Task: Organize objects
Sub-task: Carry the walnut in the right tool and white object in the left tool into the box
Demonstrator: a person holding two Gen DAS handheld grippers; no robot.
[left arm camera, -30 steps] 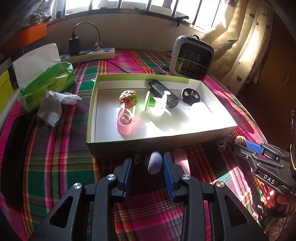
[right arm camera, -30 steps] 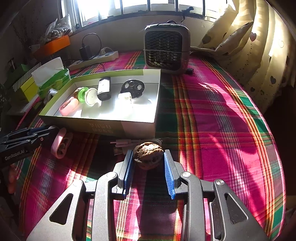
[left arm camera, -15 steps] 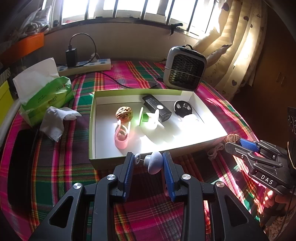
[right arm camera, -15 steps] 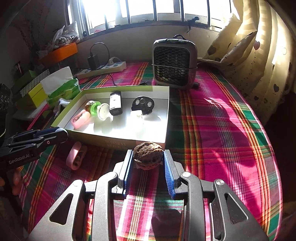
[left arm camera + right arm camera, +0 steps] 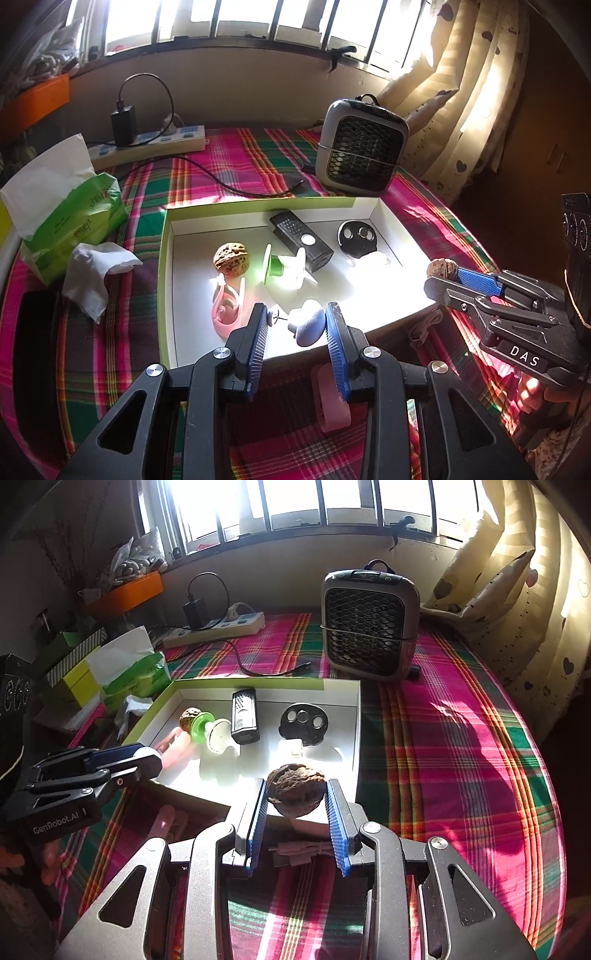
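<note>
My left gripper (image 5: 295, 325) is shut on a small lavender knob (image 5: 310, 325) with a thin stem, held over the front edge of the white box (image 5: 164, 280). Just above the box's near right corner, my right gripper (image 5: 295, 801) is shut on a brown walnut (image 5: 295, 790). Inside the box lie another walnut (image 5: 231, 258), a pink clip (image 5: 225, 310), a green and white piece (image 5: 280, 266), a black remote (image 5: 301, 240) and a black disc with holes (image 5: 356, 234). A second pink clip (image 5: 328, 395) lies on the plaid cloth under my left gripper.
A grey fan heater (image 5: 369, 627) stands behind the box. A green tissue pack (image 5: 70, 218) and a crumpled tissue (image 5: 96, 273) lie to the box's left. A power strip (image 5: 147, 144) with a black cable sits by the window wall. A small coiled cable (image 5: 303, 849) lies in front of the box.
Both grippers have risen and moved forward over the box's front edge. The lavender knob came up off the cloth in the left gripper; the walnut stayed in the right one.
</note>
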